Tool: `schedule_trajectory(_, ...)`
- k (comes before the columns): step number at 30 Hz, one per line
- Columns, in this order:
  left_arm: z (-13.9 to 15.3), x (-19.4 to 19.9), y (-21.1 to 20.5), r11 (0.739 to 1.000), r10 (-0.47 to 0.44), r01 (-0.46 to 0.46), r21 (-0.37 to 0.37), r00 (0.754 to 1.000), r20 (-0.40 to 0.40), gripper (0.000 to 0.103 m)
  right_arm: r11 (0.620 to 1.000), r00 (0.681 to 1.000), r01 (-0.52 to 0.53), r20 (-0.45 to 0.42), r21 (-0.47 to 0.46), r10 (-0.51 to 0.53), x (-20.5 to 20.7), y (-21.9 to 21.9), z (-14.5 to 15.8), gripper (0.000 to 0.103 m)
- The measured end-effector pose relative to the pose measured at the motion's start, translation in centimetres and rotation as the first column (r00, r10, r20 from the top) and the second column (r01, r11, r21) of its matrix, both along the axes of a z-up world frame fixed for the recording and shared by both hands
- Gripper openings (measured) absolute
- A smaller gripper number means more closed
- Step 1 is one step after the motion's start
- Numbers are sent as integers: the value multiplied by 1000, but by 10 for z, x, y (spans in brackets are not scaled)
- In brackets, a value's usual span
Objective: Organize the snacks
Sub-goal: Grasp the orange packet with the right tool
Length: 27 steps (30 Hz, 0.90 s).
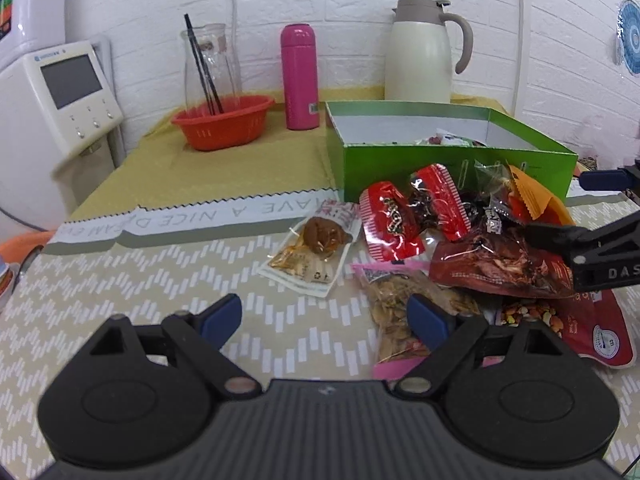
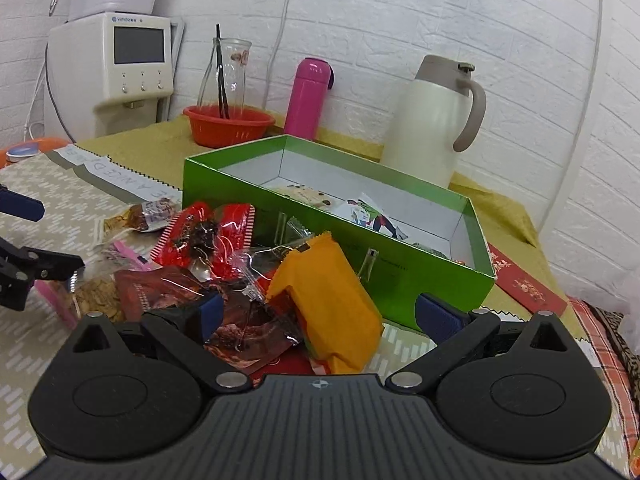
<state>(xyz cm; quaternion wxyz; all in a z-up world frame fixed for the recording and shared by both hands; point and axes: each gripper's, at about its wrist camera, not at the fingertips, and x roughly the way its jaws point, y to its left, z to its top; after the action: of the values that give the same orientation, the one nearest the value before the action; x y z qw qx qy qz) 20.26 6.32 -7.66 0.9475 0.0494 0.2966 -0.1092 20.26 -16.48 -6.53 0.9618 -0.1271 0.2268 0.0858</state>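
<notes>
Left wrist view: my left tongs (image 1: pixel 322 316) gape wide, empty — the snack pile (image 1: pixel 460 240) lies on the desk just before the green box (image 1: pixel 452 164), a seed packet (image 1: pixel 400 300) nearest.

Right wrist view: my right tongs (image 2: pixel 320 312) stand wide around an orange packet (image 2: pixel 332 300), not pressing. Slippery wrappers overlap; closing may drag neighbours. The box wall (image 2: pixel 340 236) behind blocks a push.

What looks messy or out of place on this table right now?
The snack packets lie heaped on one another on the table in front of the open green cardboard box, with the orange packet tilted on top. Only a few items sit inside the box. Nothing looks spilled or torn.
</notes>
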Motion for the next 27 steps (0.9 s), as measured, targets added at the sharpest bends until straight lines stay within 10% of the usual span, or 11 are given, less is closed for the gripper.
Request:
schedule_trajectory(8, 3, 3, 18, 989, -86, 82, -120, 996, -31, 89, 996, 996, -49, -69, 74, 54, 23, -19, -9, 103)
schedule_trajectory(14, 0, 2, -2, 993, -122, 122, 1, 992, 23, 89, 989, 992, -85, -81, 117, 95, 31, -22, -14, 103)
schedule_trajectory(23, 13, -8, 8, 944, -228, 224, -241, 974, 12, 89, 983, 990, -77, -103, 168, 95, 35, -28, -15, 103)
schedule_trajectory(27, 4, -1, -15, 952, -273, 260, -160, 960, -68, 89, 980, 989, -70, -115, 186, 92, 38, -29, -15, 103)
